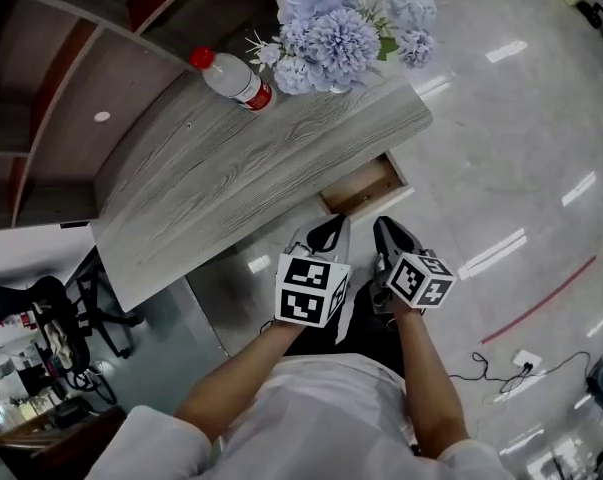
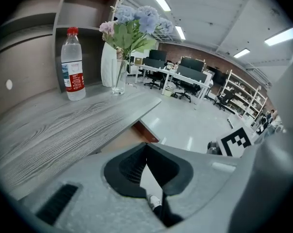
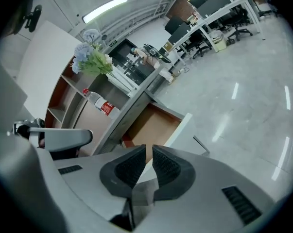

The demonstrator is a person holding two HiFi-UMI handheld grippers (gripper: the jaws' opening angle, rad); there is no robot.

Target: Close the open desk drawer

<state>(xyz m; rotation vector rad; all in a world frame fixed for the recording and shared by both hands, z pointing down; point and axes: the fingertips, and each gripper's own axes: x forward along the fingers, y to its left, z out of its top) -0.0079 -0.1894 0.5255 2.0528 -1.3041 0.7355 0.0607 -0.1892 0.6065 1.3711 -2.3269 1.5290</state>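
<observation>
The open drawer (image 1: 359,186) sticks out from under the near right corner of the grey wood-grain desk (image 1: 231,178); its brown inside is bare. In the right gripper view the drawer (image 3: 153,125) lies just beyond the jaws, its white front (image 3: 182,127) and thin handle (image 3: 200,144) facing me. My left gripper (image 1: 331,226) and right gripper (image 1: 386,226) hang side by side just short of the drawer, both shut with nothing in them. The left gripper (image 2: 146,147) points at the desk edge (image 2: 63,125), with the drawer's corner (image 2: 147,132) behind its tips. The right gripper (image 3: 149,149) aims at the drawer.
A water bottle (image 1: 236,78) with a red cap and a vase of blue and pink flowers (image 1: 331,28) stand on the desk's far end. A shelf unit (image 1: 41,88) backs the desk. A black office chair (image 1: 61,318) is at the left; a cable and socket (image 1: 526,360) lie on the glossy floor.
</observation>
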